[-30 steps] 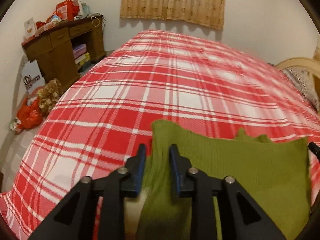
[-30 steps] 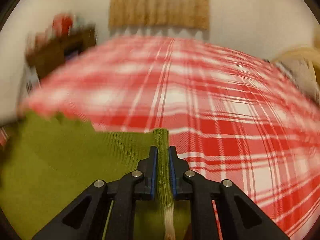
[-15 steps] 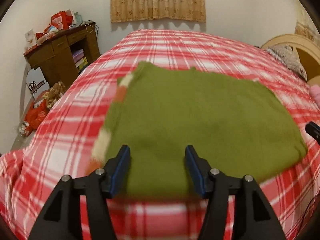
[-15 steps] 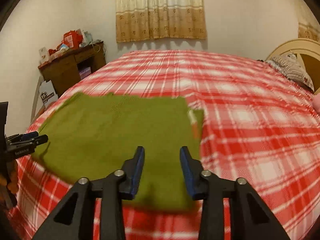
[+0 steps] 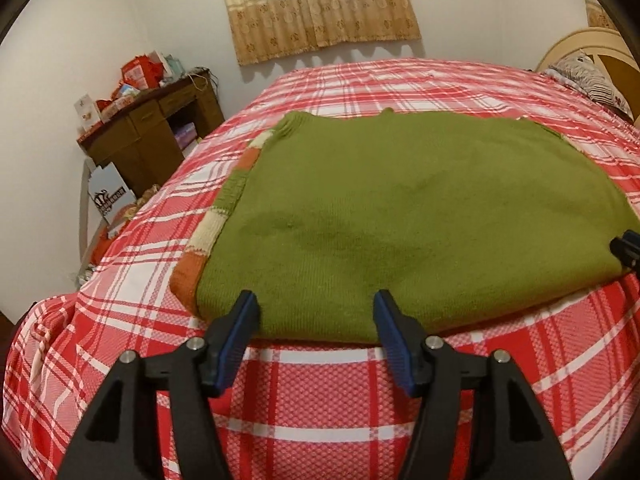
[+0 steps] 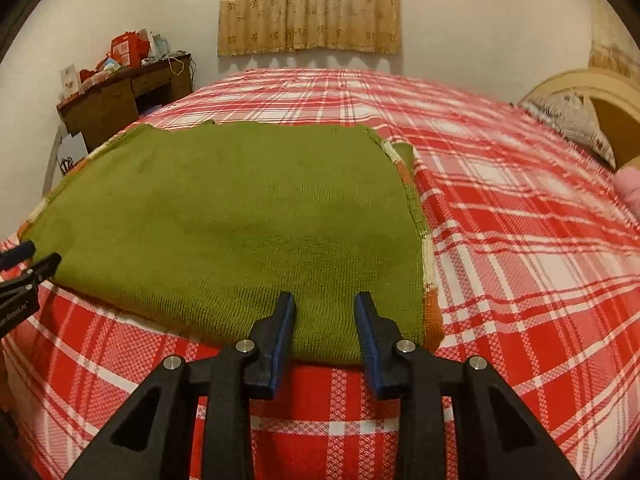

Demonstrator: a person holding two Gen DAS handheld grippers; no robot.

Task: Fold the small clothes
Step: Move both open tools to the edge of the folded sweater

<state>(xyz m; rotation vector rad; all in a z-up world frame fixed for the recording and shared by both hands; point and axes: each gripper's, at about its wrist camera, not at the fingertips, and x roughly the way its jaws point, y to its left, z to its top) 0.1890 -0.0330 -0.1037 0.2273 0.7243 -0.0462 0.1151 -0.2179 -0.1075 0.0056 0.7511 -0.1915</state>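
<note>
A green knitted sweater [image 5: 400, 216] lies folded flat on the red plaid bed [image 5: 320, 400]; it also shows in the right wrist view [image 6: 240, 220]. Striped orange and cream sleeve bands stick out along its left edge [image 5: 208, 236] and its right edge [image 6: 428, 264]. My left gripper [image 5: 316, 304] is open and empty, just in front of the sweater's near left edge. My right gripper [image 6: 325, 304] is open and empty, in front of the near right edge. The right gripper's tips show at the far right of the left wrist view [image 5: 628, 246].
A brown desk [image 5: 152, 136] with red clutter stands by the wall at the left. A headboard and pillow [image 6: 576, 124] lie at the right. A curtain [image 6: 308, 4] hangs on the far wall. Bags sit on the floor [image 5: 112, 204] beside the bed.
Both grippers were shut on the sweater's folded edges a second ago. They let go, opened and drew back toward the near side; the sweater now lies flat.
</note>
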